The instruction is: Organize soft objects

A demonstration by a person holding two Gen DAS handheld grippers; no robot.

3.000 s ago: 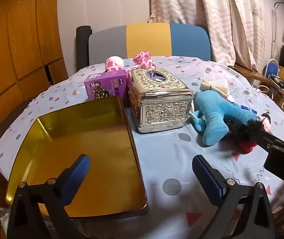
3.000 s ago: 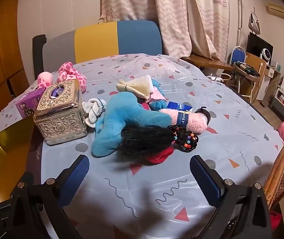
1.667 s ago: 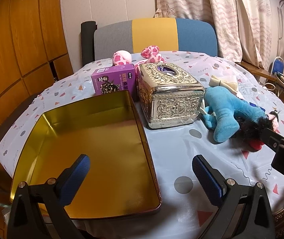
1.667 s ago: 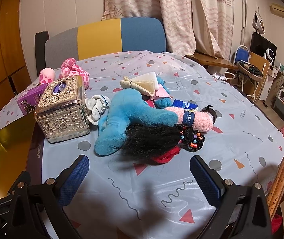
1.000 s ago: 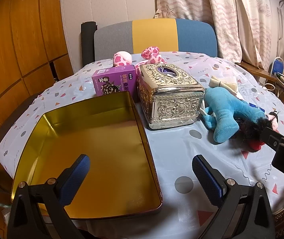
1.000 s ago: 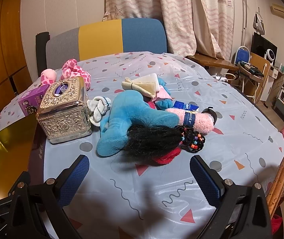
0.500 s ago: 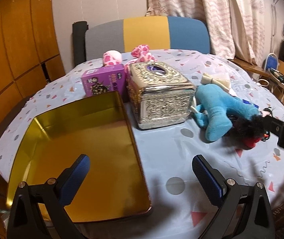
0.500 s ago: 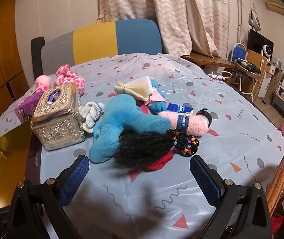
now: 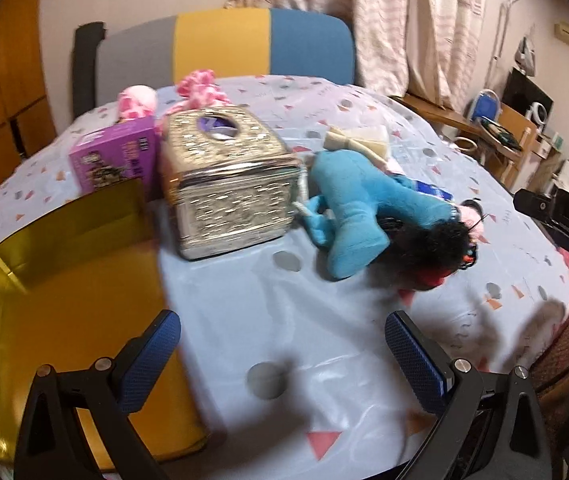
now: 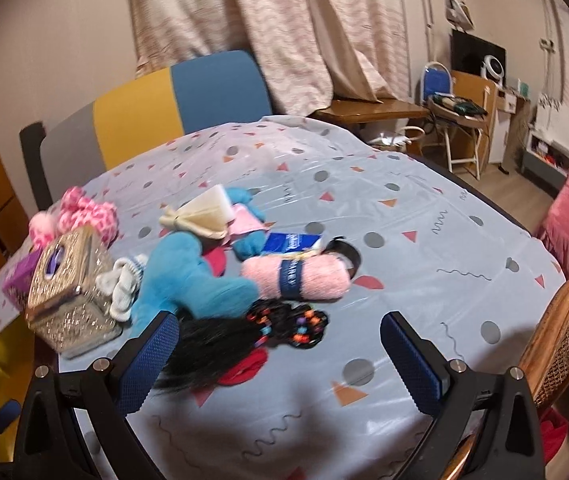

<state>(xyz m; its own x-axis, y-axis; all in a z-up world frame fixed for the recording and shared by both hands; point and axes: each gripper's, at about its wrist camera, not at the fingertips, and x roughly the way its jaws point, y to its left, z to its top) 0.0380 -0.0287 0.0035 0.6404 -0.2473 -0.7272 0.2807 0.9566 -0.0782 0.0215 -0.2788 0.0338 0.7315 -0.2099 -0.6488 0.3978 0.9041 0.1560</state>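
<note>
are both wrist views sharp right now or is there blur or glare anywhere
Left wrist view: motion-smeared, most on the silver tissue box and gold tin; soft sheen on the tablecloth. Right wrist view: milder blur, pink yarn label barely legible. Both show fisheye bending.

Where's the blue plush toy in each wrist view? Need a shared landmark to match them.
Left wrist: blue plush toy sits right of centre, just right of the ornate silver tissue box.
Right wrist: blue plush toy lies left of centre, with the ornate silver tissue box to its left.
Shared landmark: the silver tissue box, immediately left of the toy in both.
</note>
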